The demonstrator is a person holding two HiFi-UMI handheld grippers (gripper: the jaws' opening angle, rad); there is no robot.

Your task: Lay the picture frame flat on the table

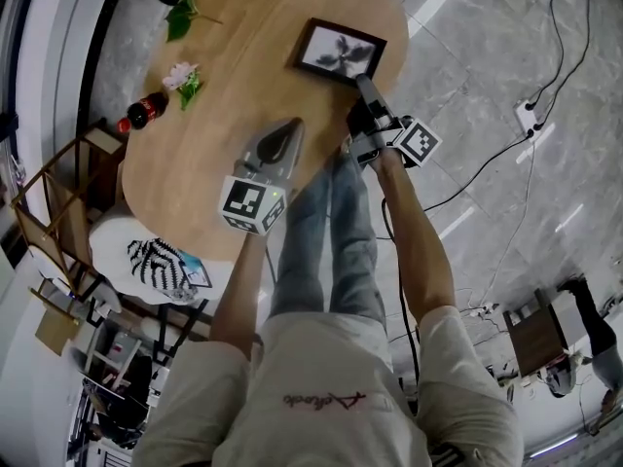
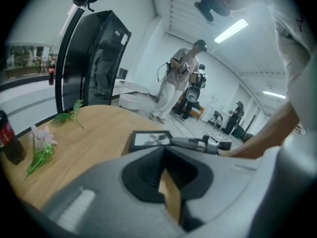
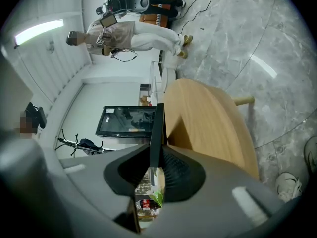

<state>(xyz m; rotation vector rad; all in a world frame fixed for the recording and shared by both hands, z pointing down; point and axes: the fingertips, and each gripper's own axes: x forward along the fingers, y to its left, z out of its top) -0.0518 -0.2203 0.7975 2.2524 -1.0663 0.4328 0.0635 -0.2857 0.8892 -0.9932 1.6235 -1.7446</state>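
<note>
The picture frame [image 1: 339, 52] sits at the far right part of the wooden bench [image 1: 219, 154], close to its right edge, with its dark border and pale print turned upward; from the left gripper view it looks low on the wood, though whether it lies fully flat cannot be told. The right gripper [image 1: 362, 81] reaches in from the near right and its jaws are narrow, clamped on the frame's near edge; in the right gripper view the frame shows edge-on as a thin dark strip pinched between the ribbed pads [image 3: 171, 165]. The left gripper [image 1: 290, 126] hovers over the middle of the bench, well apart from the frame, its jaws closed tip to tip with nothing between them. On the left side of the bench a white flower [image 1: 183, 78] with green leaves lies just beside a cola bottle [image 1: 142, 111] lying at the left edge, and a green sprig [image 1: 180, 17] lies farther off near the far edge. A power strip [image 1: 527, 115] with cables lies on the grey marble floor to the right
</note>
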